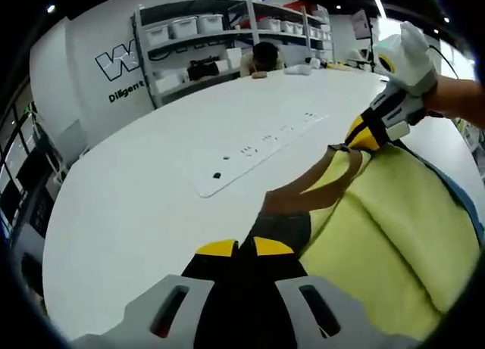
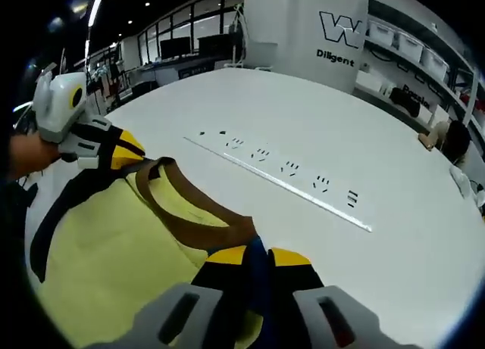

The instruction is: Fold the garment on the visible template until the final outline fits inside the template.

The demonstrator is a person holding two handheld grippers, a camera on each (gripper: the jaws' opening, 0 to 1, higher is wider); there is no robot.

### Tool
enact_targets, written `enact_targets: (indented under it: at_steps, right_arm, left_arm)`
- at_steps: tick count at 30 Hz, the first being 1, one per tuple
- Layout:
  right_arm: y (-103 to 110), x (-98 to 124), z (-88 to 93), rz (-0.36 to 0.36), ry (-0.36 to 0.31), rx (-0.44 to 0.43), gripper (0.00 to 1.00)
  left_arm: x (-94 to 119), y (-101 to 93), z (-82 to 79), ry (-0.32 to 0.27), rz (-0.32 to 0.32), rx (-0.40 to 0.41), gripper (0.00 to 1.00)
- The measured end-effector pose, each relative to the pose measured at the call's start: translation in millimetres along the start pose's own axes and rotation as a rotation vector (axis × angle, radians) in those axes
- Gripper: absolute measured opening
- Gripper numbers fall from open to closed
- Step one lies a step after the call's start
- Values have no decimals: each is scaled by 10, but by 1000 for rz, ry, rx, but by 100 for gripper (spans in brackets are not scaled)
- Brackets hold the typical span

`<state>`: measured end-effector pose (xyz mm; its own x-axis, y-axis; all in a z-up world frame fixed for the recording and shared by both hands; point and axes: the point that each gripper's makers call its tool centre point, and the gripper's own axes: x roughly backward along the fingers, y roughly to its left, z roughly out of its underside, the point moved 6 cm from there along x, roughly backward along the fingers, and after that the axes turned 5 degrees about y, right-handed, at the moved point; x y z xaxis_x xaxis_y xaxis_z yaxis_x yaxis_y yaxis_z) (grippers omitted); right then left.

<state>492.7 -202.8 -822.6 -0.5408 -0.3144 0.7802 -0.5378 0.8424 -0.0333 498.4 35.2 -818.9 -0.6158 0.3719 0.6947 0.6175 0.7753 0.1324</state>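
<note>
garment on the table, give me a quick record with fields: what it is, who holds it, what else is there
garment: yellow shirt with brown collar and dark sleeve trim, partly lifted off the table
left hand-held gripper: shut on the shirt at the collar edge
right hand-held gripper: shut on the shirt at the collar edge
table: white, wide
strip: flat white strip with small black marks, lying on the table beyond the shirt, apart from it
background: shelves with white bins; a person seated at the far end of the table
</note>
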Motion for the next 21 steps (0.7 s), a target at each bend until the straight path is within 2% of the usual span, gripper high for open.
enact_targets:
  at_steps: [2, 6, 15, 17, 18, 21]
  right_arm:
    - [7, 3, 4, 3, 1, 1, 2]
    - [54, -7, 7, 17, 14, 100, 0]
    - [44, 42, 0, 40, -12, 116, 0]
    - [36, 69, -14, 43, -21, 118, 0]
    - [22, 115, -57, 52, -46, 115, 0]
    - [4, 192, -123, 62, -77, 114, 0]
  left_arm:
    - [-12, -7, 18, 8, 3, -1, 4]
    - [-15, -47, 19, 3, 14, -8, 0]
    - [-15, -36, 7, 4, -14, 3, 0]
    - [3, -12, -12, -11, -20, 10, 0]
    - [18, 5, -36, -21, -29, 12, 0]
    - [74, 66, -168, -78, -46, 27, 0]
